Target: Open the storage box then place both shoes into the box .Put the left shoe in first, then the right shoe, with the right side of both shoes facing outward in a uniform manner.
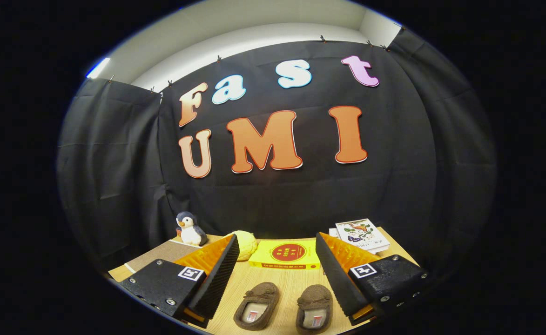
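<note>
Gripper (277,274) held level above the counter (282,279), fingers spread wide, gripping nothing. Two brown shoes (284,307) lie side by side on counter between the fingers; yellow box (286,255) just beyond them.

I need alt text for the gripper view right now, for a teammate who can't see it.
The hand-held gripper is open above a wooden table, with two brown slippers side by side between its fingers. Beyond them lie a yellow box, a yellow ball, a toy penguin and stacked books.
</note>
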A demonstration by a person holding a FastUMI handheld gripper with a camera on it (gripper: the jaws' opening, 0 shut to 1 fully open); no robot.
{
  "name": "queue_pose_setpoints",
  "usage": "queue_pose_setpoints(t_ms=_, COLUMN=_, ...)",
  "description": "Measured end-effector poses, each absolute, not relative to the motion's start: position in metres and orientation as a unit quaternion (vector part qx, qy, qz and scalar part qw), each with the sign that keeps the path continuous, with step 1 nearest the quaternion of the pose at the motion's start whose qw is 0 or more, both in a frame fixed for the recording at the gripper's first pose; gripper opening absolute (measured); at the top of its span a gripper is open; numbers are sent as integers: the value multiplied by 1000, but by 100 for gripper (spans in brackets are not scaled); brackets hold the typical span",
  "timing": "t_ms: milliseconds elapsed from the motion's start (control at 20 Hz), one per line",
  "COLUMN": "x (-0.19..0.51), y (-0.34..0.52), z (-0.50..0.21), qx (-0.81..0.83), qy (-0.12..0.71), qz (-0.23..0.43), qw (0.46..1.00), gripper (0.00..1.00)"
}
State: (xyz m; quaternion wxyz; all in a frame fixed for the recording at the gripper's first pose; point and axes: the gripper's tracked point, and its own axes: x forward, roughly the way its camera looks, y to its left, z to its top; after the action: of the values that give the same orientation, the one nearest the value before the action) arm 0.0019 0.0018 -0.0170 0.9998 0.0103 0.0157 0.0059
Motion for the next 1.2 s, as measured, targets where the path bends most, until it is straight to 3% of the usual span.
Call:
queue_pose_setpoints(t_ms=250, x=7, y=10, z=-39, qx=59, qy=46, qz=29, qw=997, gripper=98)
queue_pose_setpoints(t_ms=550, x=14, y=61, z=-84, qx=192, qy=139, qz=139, qw=962, gripper=98)
queue_pose_setpoints(t_ms=950, x=23, y=136, z=-155, qx=427, qy=303, qz=278, qw=805, gripper=98)
queue_pose_setpoints(t_ms=1200, x=37, y=178, z=-176, qx=477, qy=347, qz=332, qw=736, gripper=98)
